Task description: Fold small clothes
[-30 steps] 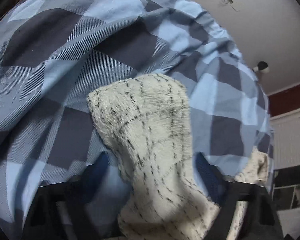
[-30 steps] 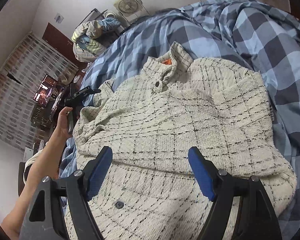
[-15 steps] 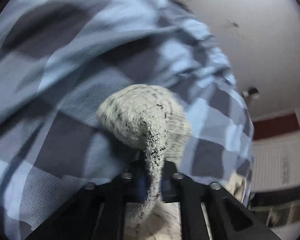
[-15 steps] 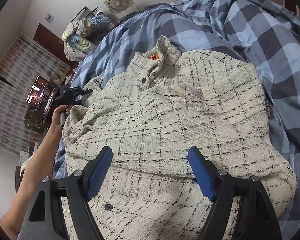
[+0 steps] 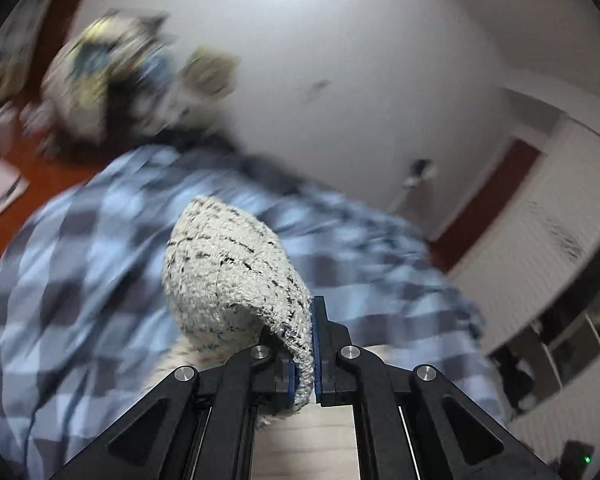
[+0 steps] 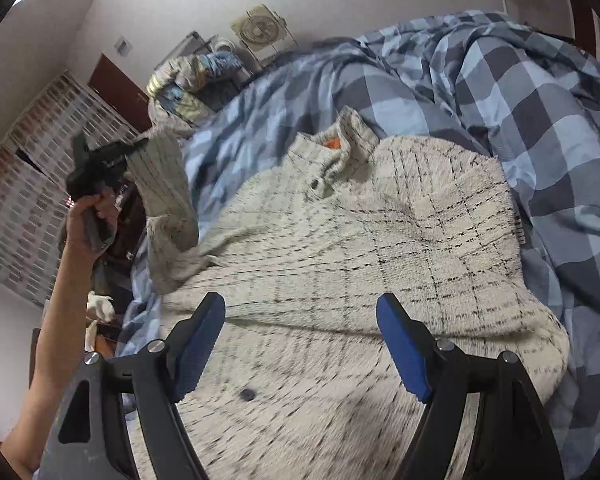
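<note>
A cream knitted jacket (image 6: pixel 380 248) with thin black check lines lies spread on the bed, collar with an orange label at the far end. My left gripper (image 5: pixel 305 344) is shut on the cuff of its sleeve (image 5: pixel 232 272) and holds it lifted above the bed. In the right wrist view the left gripper (image 6: pixel 100 164) is at the left, with the sleeve (image 6: pixel 160 184) hanging from it. My right gripper (image 6: pixel 300 344) is open and empty, hovering over the jacket's lower front.
A blue and grey checked duvet (image 6: pixel 480 80) covers the bed and is bunched at the far right. A pile of clothes (image 6: pixel 188 80) and a fan (image 6: pixel 260 28) stand beyond the bed's far end. A brick-pattern wall (image 6: pixel 28 184) is at the left.
My left gripper closed on the sleeve cuff and lifted it up off the bed. My right gripper stayed open and moved slightly forward over the jacket.
</note>
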`<state>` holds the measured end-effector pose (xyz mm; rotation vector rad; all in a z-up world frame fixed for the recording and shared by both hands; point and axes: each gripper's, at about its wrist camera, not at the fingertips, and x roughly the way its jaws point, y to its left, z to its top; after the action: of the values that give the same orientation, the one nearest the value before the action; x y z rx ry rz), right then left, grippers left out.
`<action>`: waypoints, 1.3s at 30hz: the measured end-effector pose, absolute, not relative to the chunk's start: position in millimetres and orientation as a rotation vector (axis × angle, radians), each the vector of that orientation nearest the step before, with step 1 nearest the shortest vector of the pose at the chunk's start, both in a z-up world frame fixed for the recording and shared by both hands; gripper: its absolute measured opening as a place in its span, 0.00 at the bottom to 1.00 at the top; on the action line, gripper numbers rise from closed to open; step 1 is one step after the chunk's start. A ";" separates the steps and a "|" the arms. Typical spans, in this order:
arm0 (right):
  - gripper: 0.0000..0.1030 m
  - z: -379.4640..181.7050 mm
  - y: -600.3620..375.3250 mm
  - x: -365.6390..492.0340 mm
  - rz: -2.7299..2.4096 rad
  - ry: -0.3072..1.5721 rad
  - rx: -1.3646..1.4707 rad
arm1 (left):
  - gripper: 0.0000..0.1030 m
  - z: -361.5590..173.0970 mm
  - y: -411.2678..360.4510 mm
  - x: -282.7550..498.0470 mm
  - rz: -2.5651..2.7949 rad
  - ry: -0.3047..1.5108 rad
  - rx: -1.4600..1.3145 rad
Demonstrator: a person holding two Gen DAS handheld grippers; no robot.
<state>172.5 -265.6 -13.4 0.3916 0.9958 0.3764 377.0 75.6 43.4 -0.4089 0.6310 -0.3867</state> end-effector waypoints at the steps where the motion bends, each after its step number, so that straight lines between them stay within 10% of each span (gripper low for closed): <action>1: 0.73 -7.2 -266.8 166.7 0.381 0.978 0.392 | 0.05 64.1 54.4 359.1 -0.447 0.588 -0.410; 6: 0.73 25.7 -289.3 126.0 0.352 0.869 0.426 | 0.06 102.1 -80.0 280.2 -0.608 0.445 -0.262; 15: 0.97 45.7 -348.2 32.1 0.235 0.787 0.461 | 0.06 -28.9 -232.8 230.9 -0.775 0.914 -0.053; 28: 0.99 -25.8 -378.7 92.7 0.265 0.923 0.666 | 0.06 38.8 -87.5 142.9 -0.597 0.706 -0.179; 39: 0.98 -82.7 -325.6 209.5 0.202 1.278 0.615 | 0.06 -68.9 -8.5 87.3 -0.163 0.860 -0.203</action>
<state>209.5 -325.6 -82.7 0.6155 1.2781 0.2020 87.3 -8.5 -68.9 -0.2033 0.8597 -0.1631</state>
